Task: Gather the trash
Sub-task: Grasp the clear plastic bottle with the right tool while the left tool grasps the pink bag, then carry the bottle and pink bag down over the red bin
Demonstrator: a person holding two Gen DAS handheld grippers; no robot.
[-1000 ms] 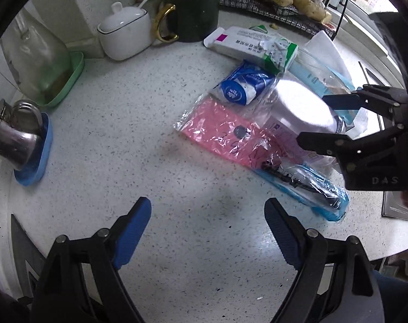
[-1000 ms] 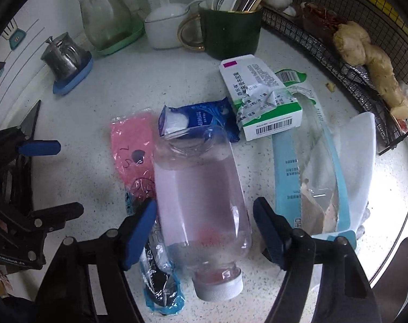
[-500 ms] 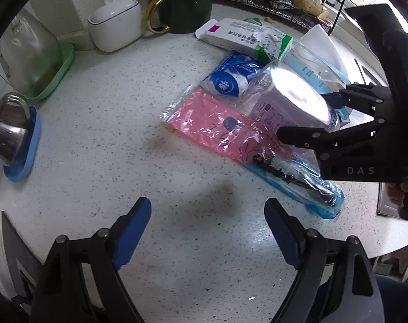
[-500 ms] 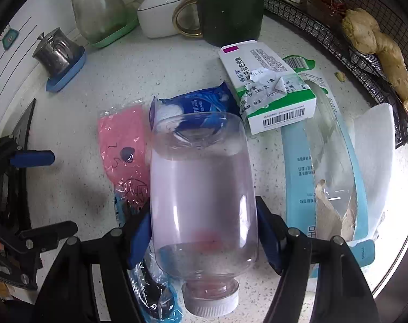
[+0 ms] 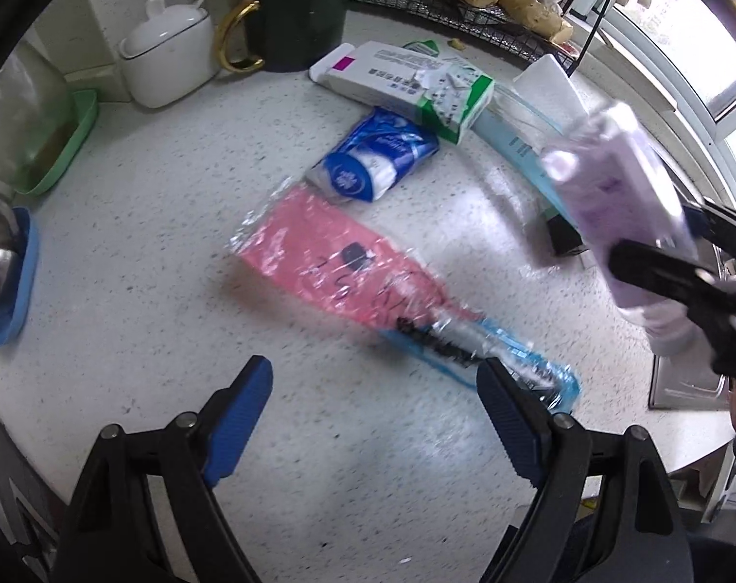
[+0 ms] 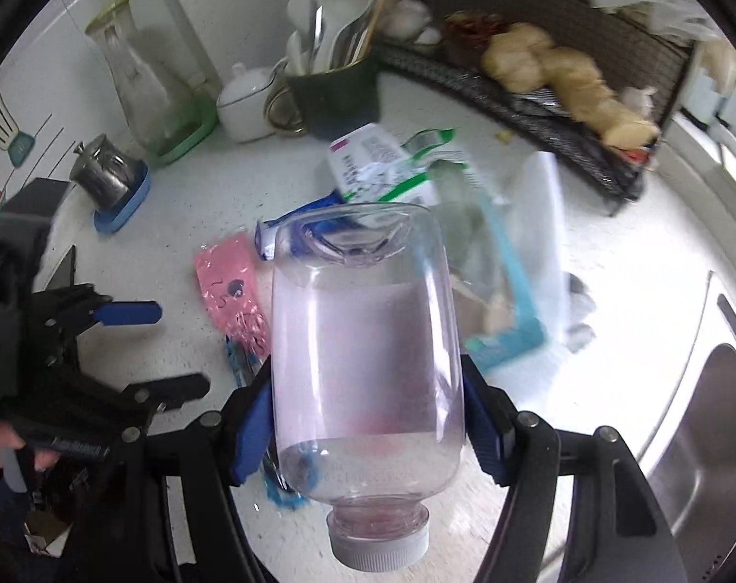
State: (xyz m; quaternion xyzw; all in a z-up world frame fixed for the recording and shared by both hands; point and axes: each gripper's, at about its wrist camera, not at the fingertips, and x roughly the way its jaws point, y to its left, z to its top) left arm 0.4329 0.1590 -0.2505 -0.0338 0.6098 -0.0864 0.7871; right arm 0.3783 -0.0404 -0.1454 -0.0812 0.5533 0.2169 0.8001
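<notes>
The step in hand is carrying off the first piece of trash: the right gripper (image 6: 368,430) clamps the clear bottle (image 6: 368,340) across its body, blue pads pressed on both sides, cap (image 6: 377,551) toward the camera and base pointing away, and the bottle hangs clear of the table (image 6: 212,204). The left gripper (image 5: 375,422) is released, jaws wide with nothing between them, poised over the table with the pink wrapper (image 5: 339,267) lying at about 1 o'clock from it, the wrapper's blue end just beside the right-hand pad. Judging from this, the next move calls for taking the bottle to a bin, which neither view shows, while the left gripper drops onto the pink wrapper; thin film lying flat probably needs a pinch at a raised edge. The left view shows the rest of the litter plainly: the blue tissue pack (image 5: 377,165) at 12 o'clock of the wrapper, the white-and-green box (image 5: 407,82) beyond it, and the bottle blurred at 3 o'clock in the other gripper. The right view alone shows the grip itself, the steel sink (image 6: 708,413) at 3 o'clock, and the person's hand (image 6: 8,447) on the left gripper's handle at 9 o'clock.
</notes>
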